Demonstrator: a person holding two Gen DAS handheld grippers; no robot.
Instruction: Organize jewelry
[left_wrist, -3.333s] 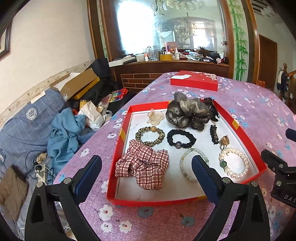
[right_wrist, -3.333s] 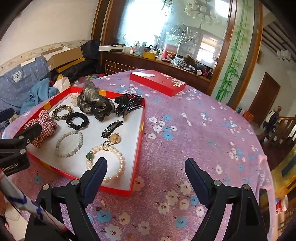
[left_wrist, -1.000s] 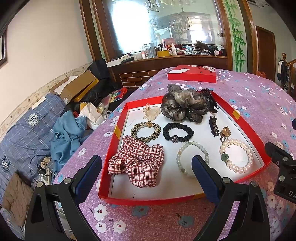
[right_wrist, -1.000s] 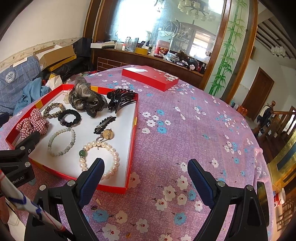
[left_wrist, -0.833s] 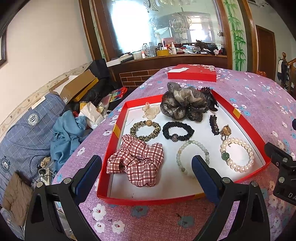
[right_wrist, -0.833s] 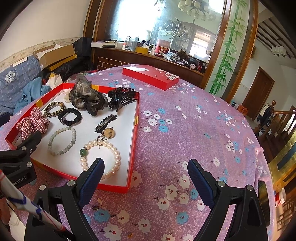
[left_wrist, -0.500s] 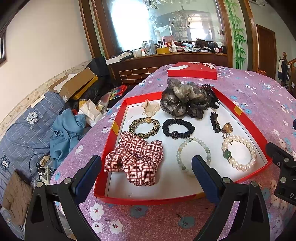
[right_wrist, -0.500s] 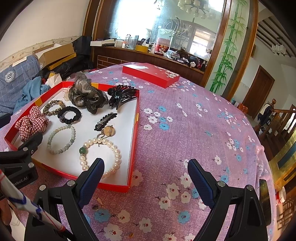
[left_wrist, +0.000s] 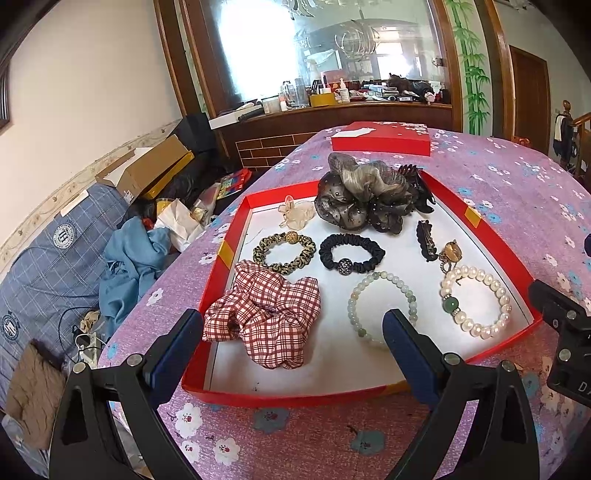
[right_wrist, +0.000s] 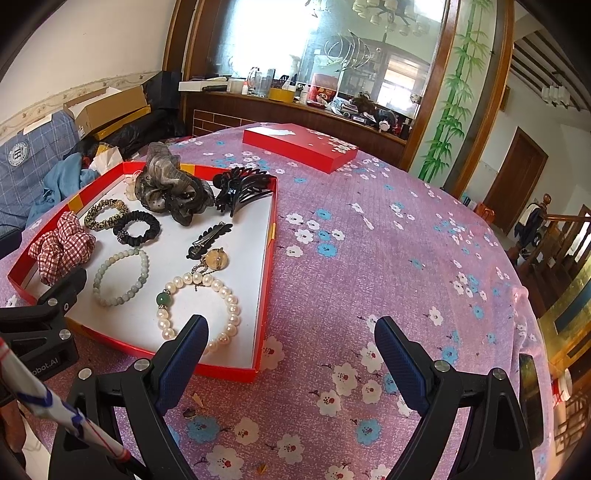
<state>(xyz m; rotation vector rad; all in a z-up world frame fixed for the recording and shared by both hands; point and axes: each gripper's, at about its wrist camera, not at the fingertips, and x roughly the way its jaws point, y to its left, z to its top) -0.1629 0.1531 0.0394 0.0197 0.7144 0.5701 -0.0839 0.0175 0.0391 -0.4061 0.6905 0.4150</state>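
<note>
Both tools hang over the near edge of the table, nothing in either one. The left gripper (left_wrist: 291, 332) has its jaws spread wide above the near end of the red tray (left_wrist: 280, 397); the right gripper (right_wrist: 291, 347) is just as wide apart, half over the tray's near right corner and half over the flowered tablecloth (right_wrist: 388, 258).

All the jewelry lies inside that tray, spread flat in loose rows. That would suit a sorted tray as well as one waiting to be sorted, so I won't call the step. Any pick here would call for a low, flat approach: these pieces lie thin on the white liner.

Count, left to right: one red plaid scrunchie (left_wrist: 264, 314), one leopard-print hair tie (left_wrist: 283, 250), one clear piece (left_wrist: 295, 214) at the back, possibly a small clip, hard to read. One black hair tie (left_wrist: 351, 254), one grey gauze scrunchie (left_wrist: 364, 199), one pale green bead bracelet (left_wrist: 382, 308). Then one black claw clip (right_wrist: 242, 188), one slim black barrette (right_wrist: 208, 238), one small gold charm (right_wrist: 216, 258), one pearl bracelet (left_wrist: 476, 299). Beyond the tray, one closed red box (left_wrist: 380, 138).
</note>
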